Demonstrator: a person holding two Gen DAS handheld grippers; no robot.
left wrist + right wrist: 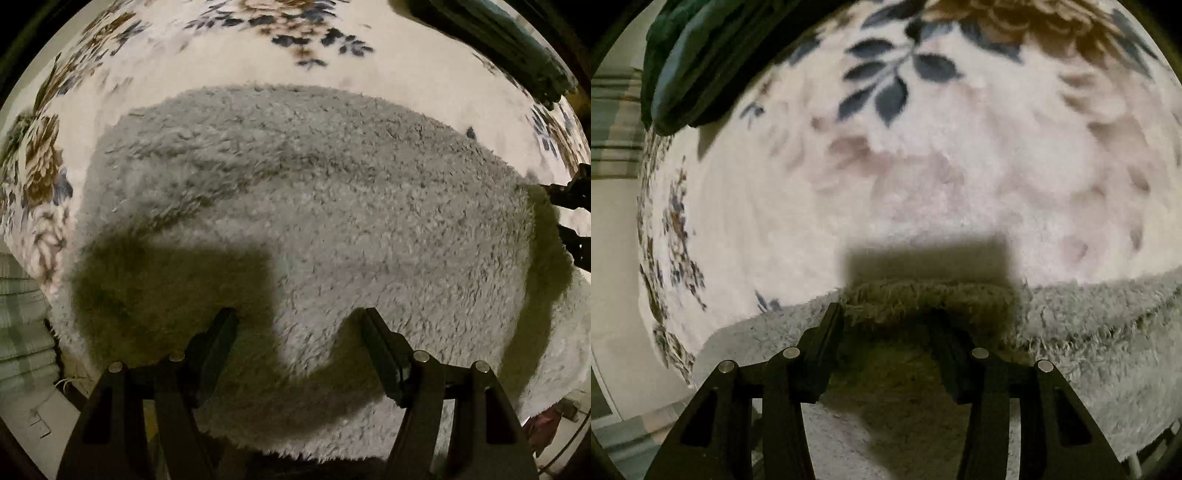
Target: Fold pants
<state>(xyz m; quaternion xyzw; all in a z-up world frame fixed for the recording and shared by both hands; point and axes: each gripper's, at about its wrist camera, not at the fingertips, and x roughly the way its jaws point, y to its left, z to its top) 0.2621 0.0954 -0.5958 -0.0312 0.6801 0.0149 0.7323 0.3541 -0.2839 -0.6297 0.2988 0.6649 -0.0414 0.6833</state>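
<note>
We have the fluffy grey pants (314, 206) lying spread over the floral blanket (229, 55), filling the middle of the left view. Our left gripper (299, 317) hovers over the near part with jaws spread and empty, probably lining up a grab. Our right gripper (886, 314), jaws also spread, straddles the raised far edge (923, 291) of the fabric, likely ready to pinch it. A dark green bundle (698, 70) lies far left, well apart.
</note>
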